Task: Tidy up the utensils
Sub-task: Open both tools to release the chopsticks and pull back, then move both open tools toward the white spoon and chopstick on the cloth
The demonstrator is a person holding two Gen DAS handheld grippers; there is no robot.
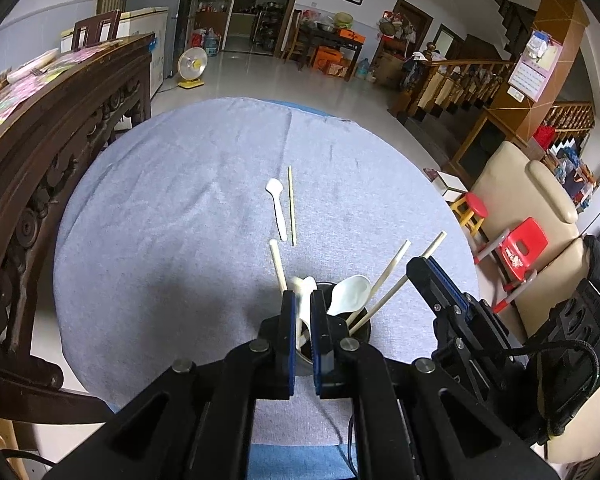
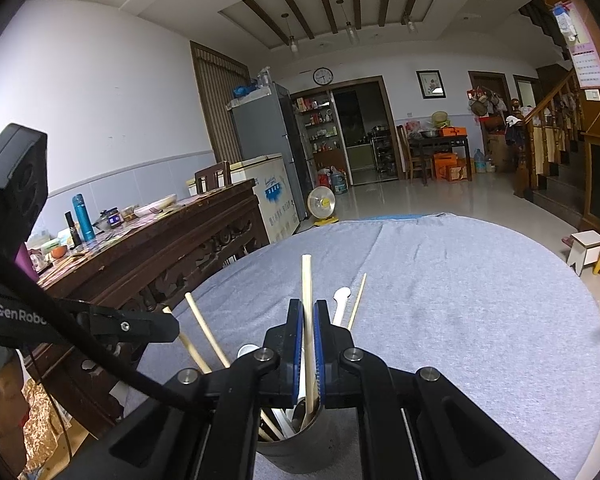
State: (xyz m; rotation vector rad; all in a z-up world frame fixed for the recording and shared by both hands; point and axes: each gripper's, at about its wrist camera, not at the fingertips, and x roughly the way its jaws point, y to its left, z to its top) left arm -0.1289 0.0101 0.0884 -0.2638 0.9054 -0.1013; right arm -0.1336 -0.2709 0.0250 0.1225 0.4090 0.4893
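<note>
A dark metal utensil cup [image 1: 364,330] stands on the grey-clothed round table [image 1: 172,208], holding white spoons and several chopsticks. My left gripper [image 1: 303,300] is shut on a white spoon [image 1: 303,292] over the cup. My right gripper [image 2: 308,312] is shut on a pale chopstick [image 2: 307,280] whose lower end is inside the cup [image 2: 296,452]. The right gripper also shows in the left wrist view [image 1: 432,276]. A white spoon [image 1: 277,206] and a thin chopstick [image 1: 291,204] lie on the cloth beyond; they also show in the right wrist view, spoon [image 2: 340,300] and chopstick [image 2: 358,300].
A dark carved wooden sideboard [image 1: 60,128] stands close at the table's left, cluttered on top [image 2: 100,224]. Red stools [image 1: 516,248] and a beige sofa [image 1: 540,200] are at the right. A small fan [image 1: 192,66] sits on the floor beyond.
</note>
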